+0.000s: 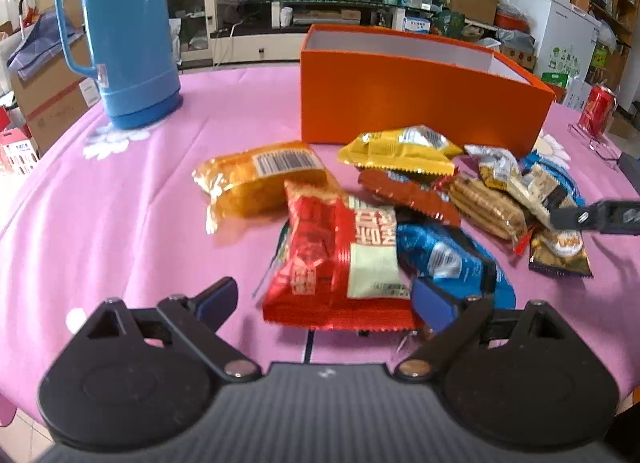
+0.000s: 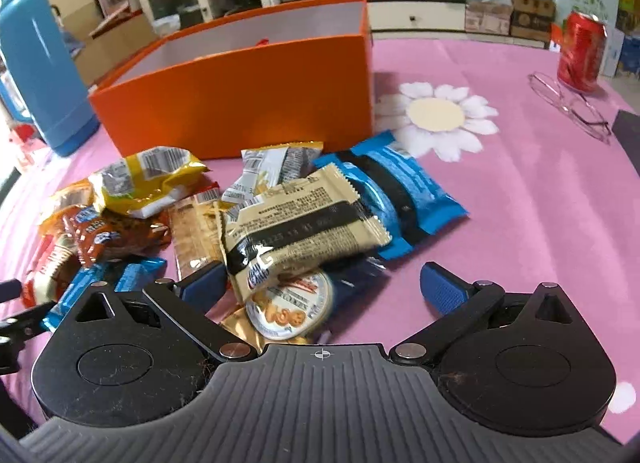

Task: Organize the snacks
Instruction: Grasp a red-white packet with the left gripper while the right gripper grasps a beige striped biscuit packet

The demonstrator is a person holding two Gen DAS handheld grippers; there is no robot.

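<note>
Between my left gripper's (image 1: 326,303) wide-open fingers sits a red snack bag (image 1: 340,259), not squeezed. Between my right gripper's (image 2: 322,283) open fingers sits a cream packet (image 2: 300,223).

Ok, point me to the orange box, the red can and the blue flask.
orange box (image 2: 240,103): right wrist view, on its front wall.
red can (image 2: 582,51): right wrist view, on the middle of its side.
blue flask (image 1: 128,23): left wrist view, on the middle of its body.
</note>
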